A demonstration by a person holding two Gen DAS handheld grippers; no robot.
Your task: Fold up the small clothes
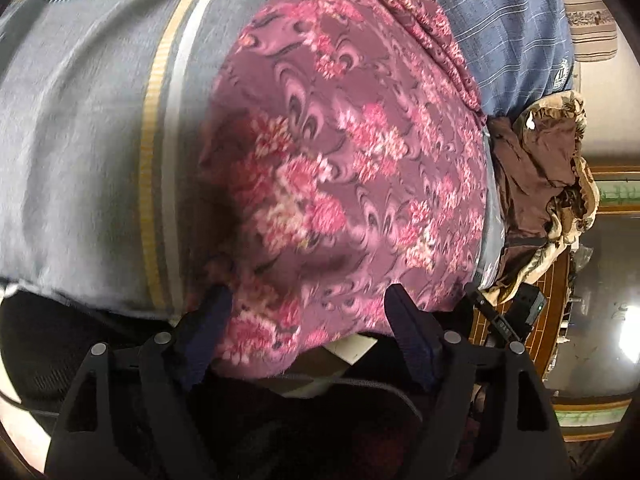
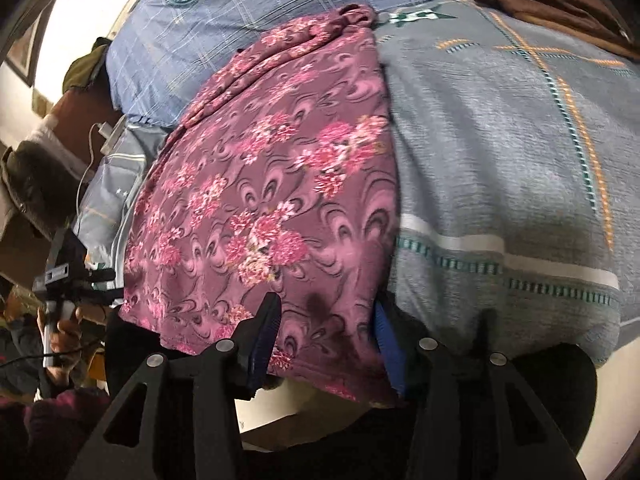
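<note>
A mauve garment with pink flowers [image 1: 340, 152] [image 2: 260, 184] lies flat on a grey patterned bedsheet [image 1: 80, 140] [image 2: 500, 160], and its near edge hangs over the bed's edge. My left gripper [image 1: 308, 296] stands open and wide at that edge; the cloth runs between its dark blue fingers [image 1: 208, 320] without being pinched. My right gripper [image 2: 326, 304] is at the same edge, further along. Its jaws stand apart with the cloth spanning the gap, its right finger [image 2: 386, 340] at the garment's side edge. In the right wrist view a hand holds the left gripper [image 2: 68, 280] at far left.
A blue checked fabric [image 1: 500, 20] [image 2: 240, 12] lies at the garment's far end. A brown cloth with a frilled gold edge [image 1: 532, 172] is bunched beside the garment. A white cable [image 2: 90, 152] trails at the bed's side. Dark floor and clutter lie under the grippers.
</note>
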